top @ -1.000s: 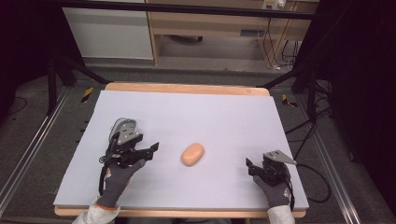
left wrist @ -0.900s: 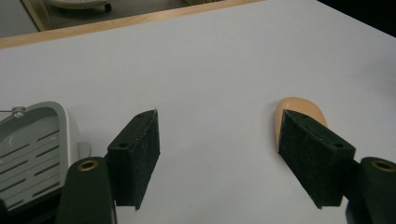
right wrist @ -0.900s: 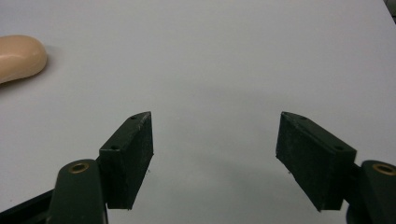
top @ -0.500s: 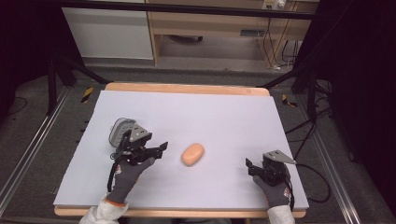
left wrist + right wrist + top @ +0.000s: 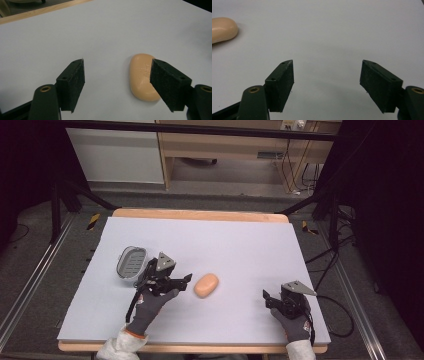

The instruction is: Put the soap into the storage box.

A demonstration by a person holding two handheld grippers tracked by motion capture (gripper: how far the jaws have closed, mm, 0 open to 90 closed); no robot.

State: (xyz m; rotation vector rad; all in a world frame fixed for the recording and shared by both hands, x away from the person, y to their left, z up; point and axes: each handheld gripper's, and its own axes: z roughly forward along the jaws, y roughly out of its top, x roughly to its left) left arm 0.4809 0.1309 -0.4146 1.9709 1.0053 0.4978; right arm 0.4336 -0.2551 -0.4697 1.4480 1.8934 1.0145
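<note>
No legible text, label, brand, number or sign anywhere. Peach-coloured oval soap bar [image 5: 143,77]: faint embossed marks on top face, at 3 o'clock in left gripper view, too shallow and blurred to read. Grey perforated oval plastic soap dish [image 5: 131,262], at 9 o'clock of the bar in high view: no lettering discernible.

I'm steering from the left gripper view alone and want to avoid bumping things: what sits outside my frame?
Observer: A grey soap dish lies on the table just behind the left gripper, on the side away from the soap.
Operator: Where is the other gripper?
Observer: The right gripper rests near the table's front right corner, jaws open and empty.
Operator: Is the soap between my jaws yet?
Observer: From the high view, no; the open jaw tips stop just short of the soap's left end.
</note>
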